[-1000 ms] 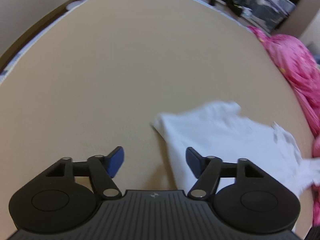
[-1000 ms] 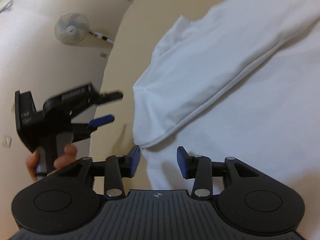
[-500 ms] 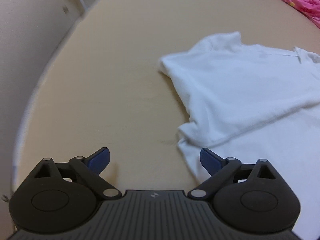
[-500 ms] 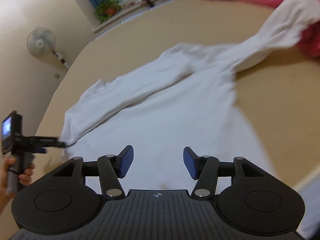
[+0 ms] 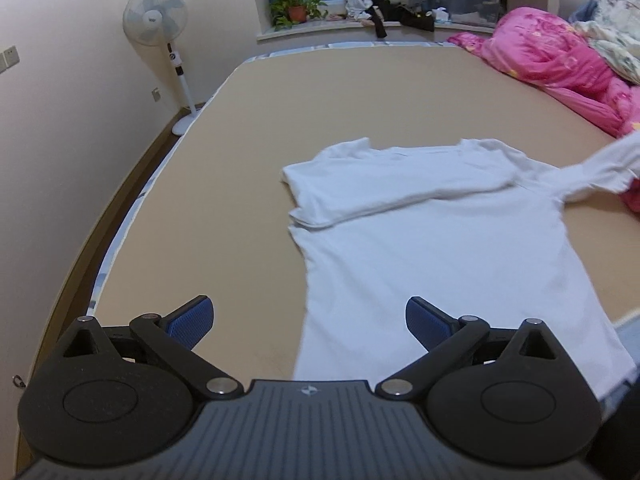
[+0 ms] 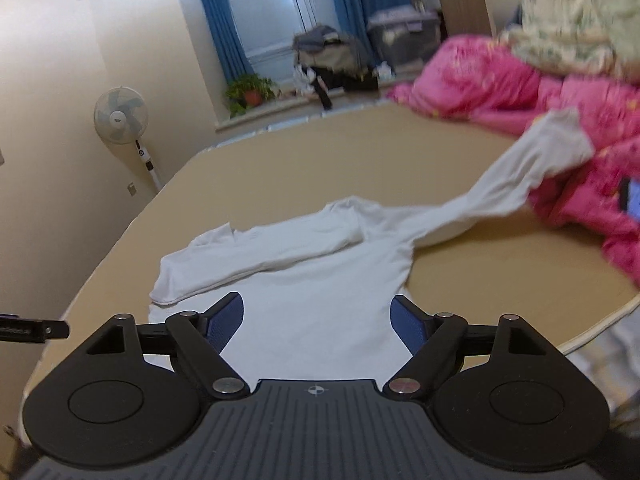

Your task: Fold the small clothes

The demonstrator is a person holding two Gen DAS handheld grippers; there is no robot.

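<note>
The left gripper (image 5: 310,322), jaws opening with nothing between them, hangs above a tan bed (image 5: 360,100) where a white long-sleeved shirt (image 5: 440,248) lies, one sleeve folded across, the other reaching a pink quilt (image 5: 560,64).

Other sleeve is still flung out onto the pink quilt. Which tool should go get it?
Probably right: the outstretched sleeve trails to the right tool's side; it's opening, empty. Left tool sits by the shirt's folded side.

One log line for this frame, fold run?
step: sleeve fold | white shirt: flat on bed, one sleeve folded across, other on pink quilt | left gripper: opening, empty | right gripper: opening, empty
</note>
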